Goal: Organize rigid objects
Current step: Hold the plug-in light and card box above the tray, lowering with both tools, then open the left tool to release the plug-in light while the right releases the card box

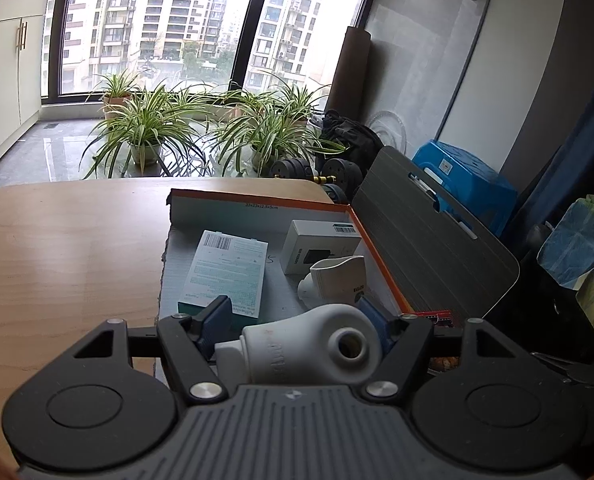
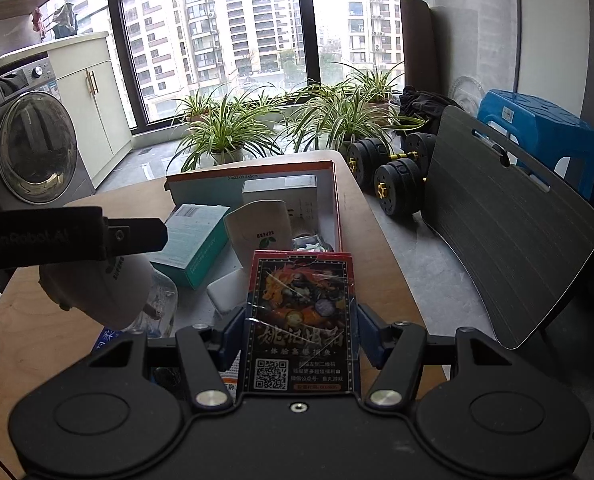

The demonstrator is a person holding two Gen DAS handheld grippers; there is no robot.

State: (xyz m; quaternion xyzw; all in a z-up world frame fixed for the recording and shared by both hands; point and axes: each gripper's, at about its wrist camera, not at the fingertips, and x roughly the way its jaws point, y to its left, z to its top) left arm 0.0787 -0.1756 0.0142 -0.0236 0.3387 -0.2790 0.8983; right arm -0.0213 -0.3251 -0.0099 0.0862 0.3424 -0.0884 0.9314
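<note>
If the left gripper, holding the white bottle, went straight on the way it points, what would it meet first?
Most likely the white cup lying in the orange-edged box, straight ahead of the left gripper and its white bottle. Depth is unclear, so it might pass just above.

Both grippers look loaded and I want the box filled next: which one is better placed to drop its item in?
Probably left: the left gripper holds its white bottle right at the box, above bare floor.
</note>
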